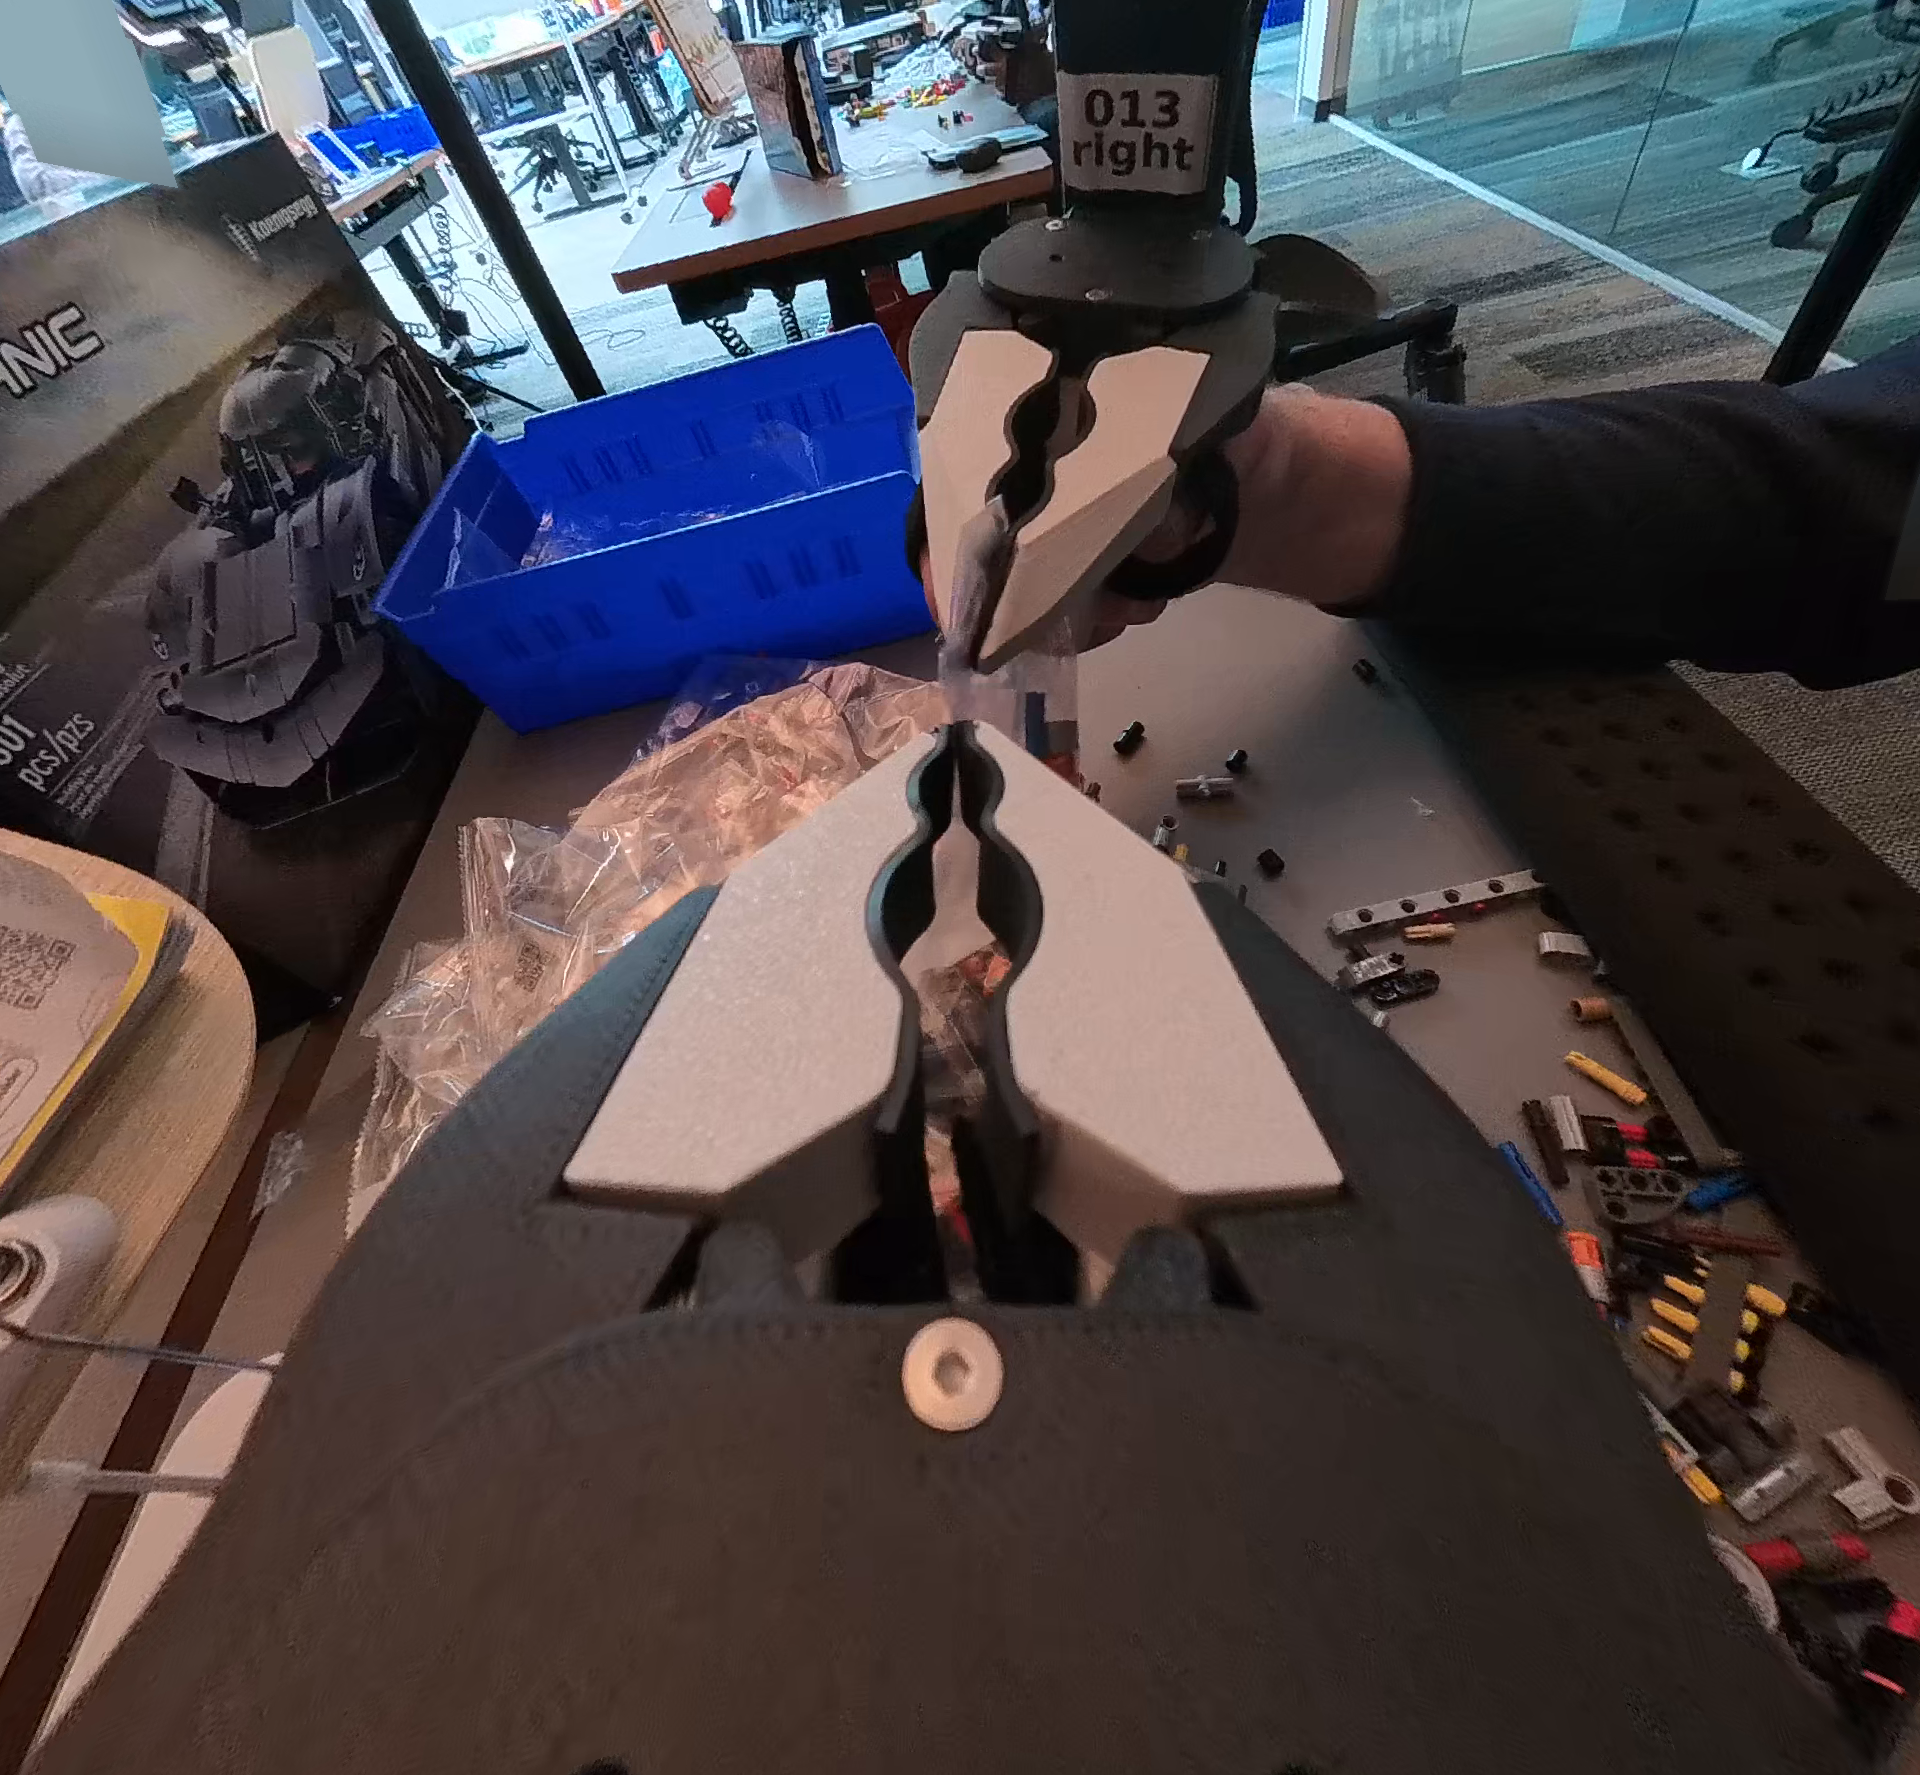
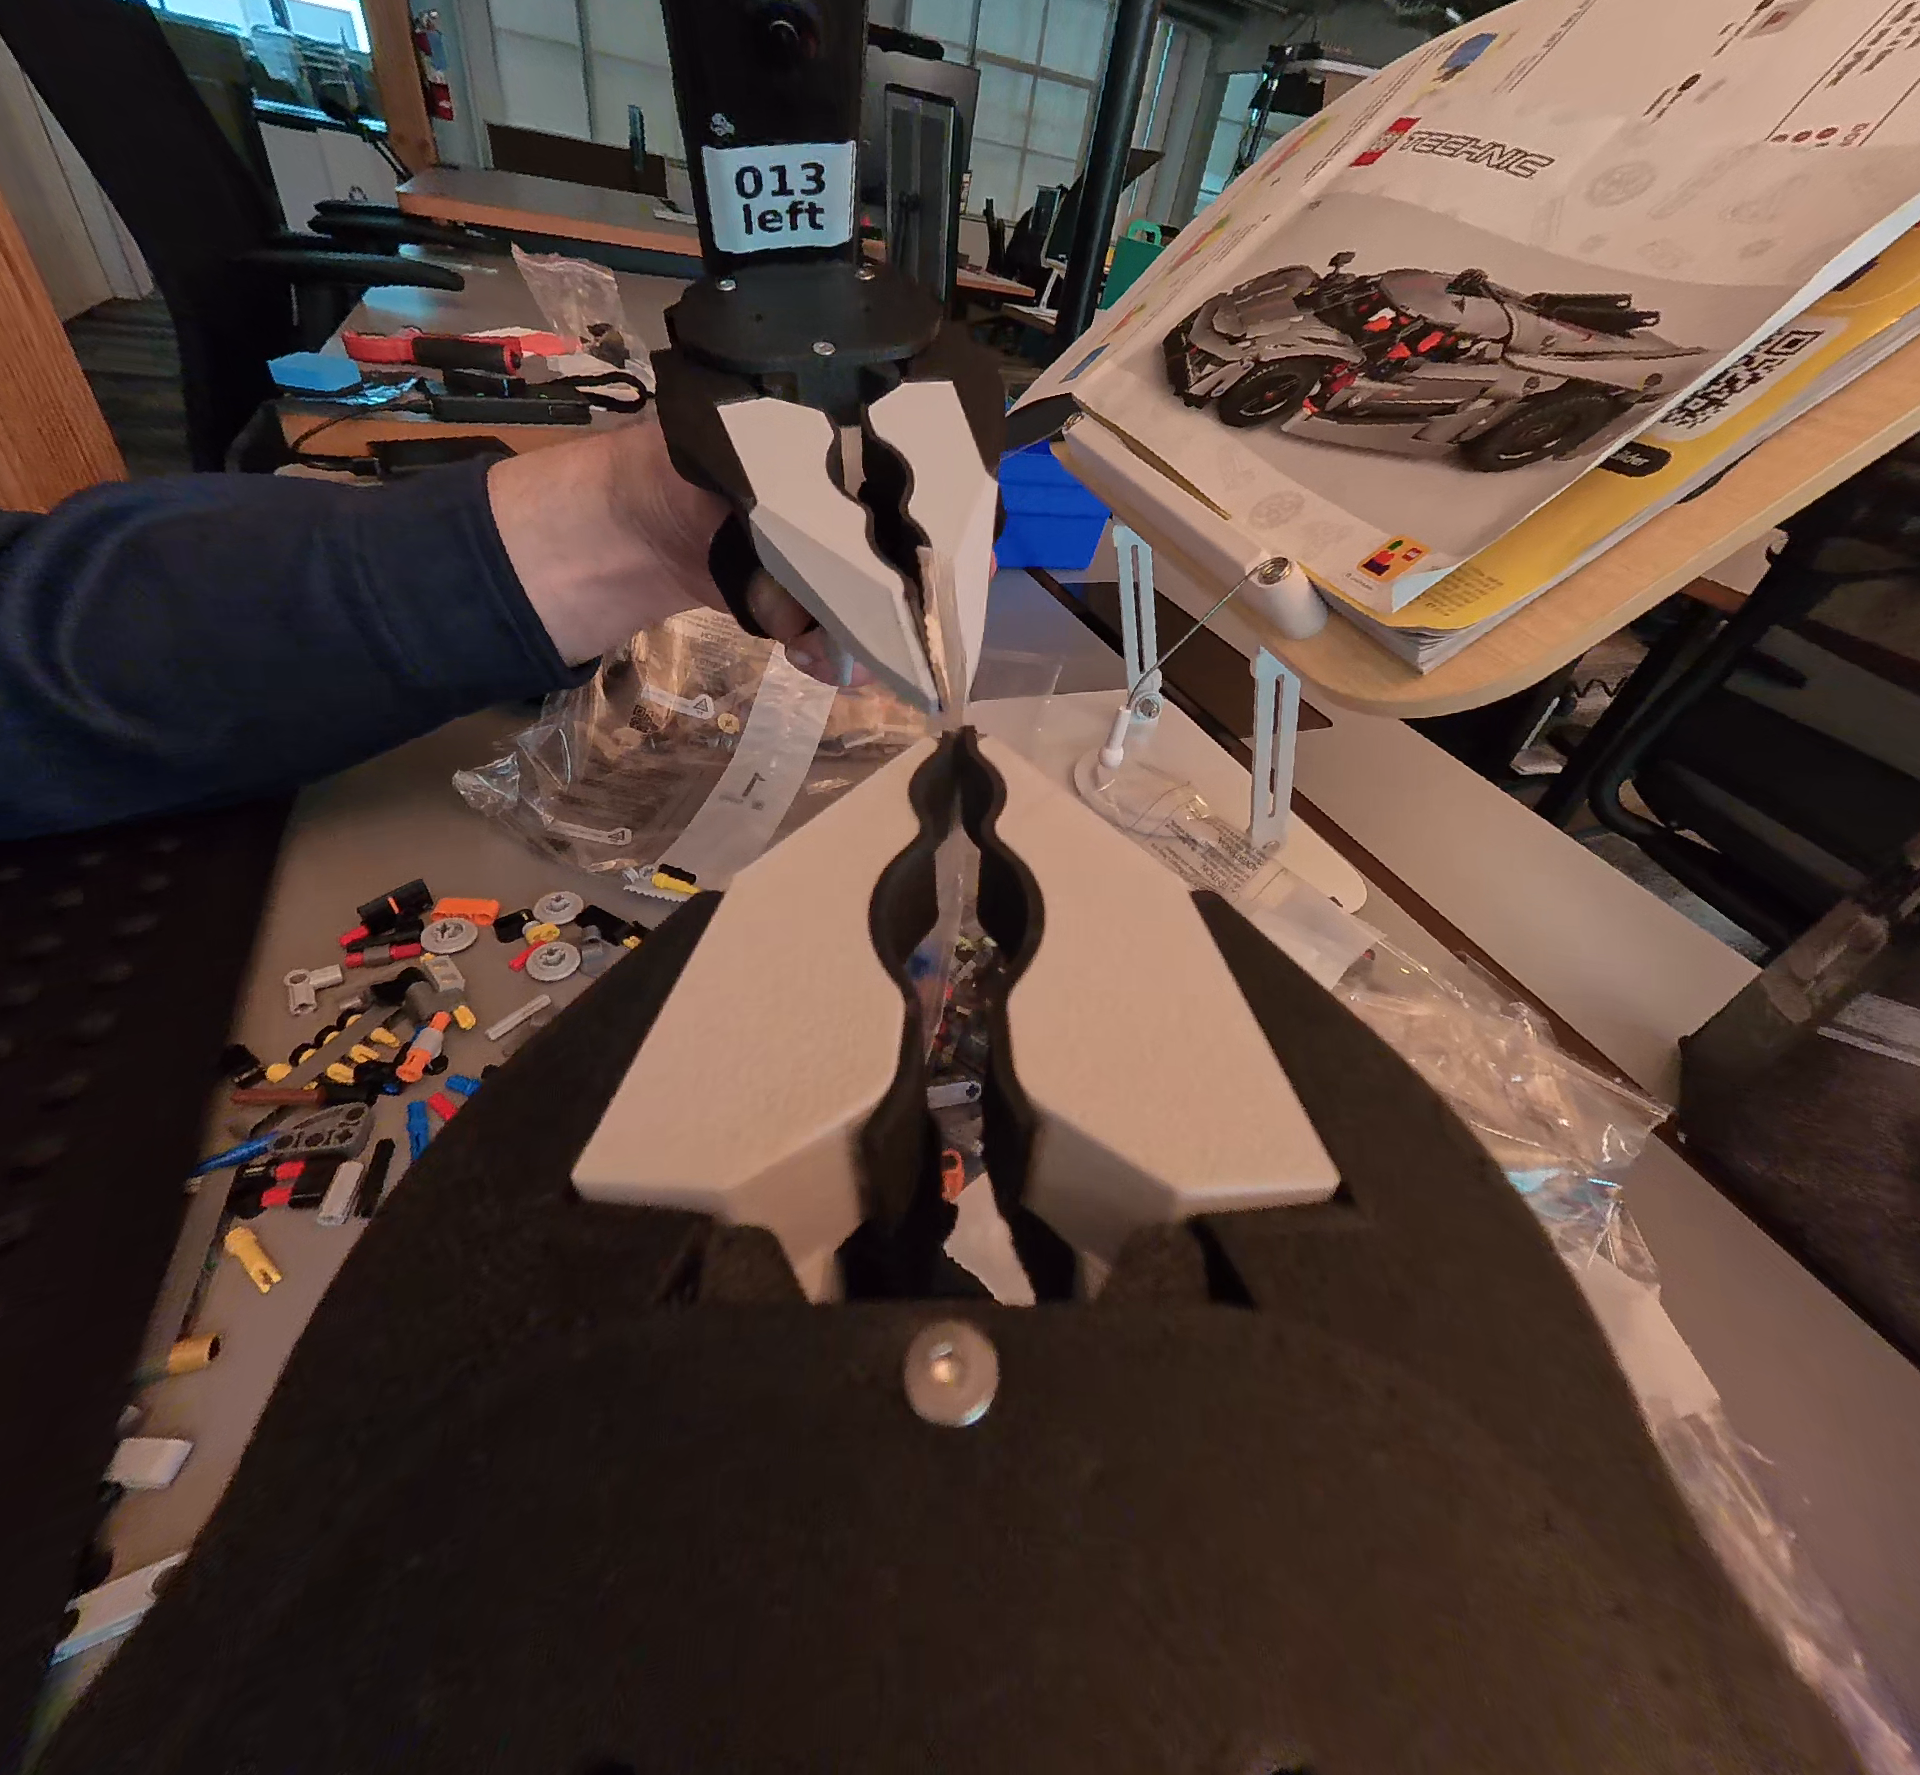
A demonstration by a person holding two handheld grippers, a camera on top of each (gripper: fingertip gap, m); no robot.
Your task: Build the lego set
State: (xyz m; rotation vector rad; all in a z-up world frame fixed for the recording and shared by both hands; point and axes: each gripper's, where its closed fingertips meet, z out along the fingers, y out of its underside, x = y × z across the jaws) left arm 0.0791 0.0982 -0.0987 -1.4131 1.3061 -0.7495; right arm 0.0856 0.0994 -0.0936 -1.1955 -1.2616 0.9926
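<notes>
A small clear plastic bag of lego parts (image 1: 987, 699) is stretched between my two grippers above the grey table (image 1: 1320, 686). My left gripper (image 1: 956, 736) is shut on one edge of the bag. My right gripper (image 2: 961, 738) is shut on the facing edge, tip to tip with the left. In the left wrist view the right gripper (image 1: 975, 657) comes down from above, with plastic pinched between its pads. In the right wrist view the left gripper (image 2: 943, 702) does the same. The bag's contents (image 2: 956, 998) hang below my jaws.
Loose lego parts (image 1: 1631, 1164) (image 2: 384, 1029) lie scattered on the table. Crumpled clear bags (image 1: 623, 852) (image 2: 644, 769) lie beside them. A blue bin (image 1: 675, 530) and the set's box (image 1: 208, 530) stand behind. An instruction booklet (image 2: 1455, 323) rests on a tilted stand. Less than 4 cm separates the two grippers' tips.
</notes>
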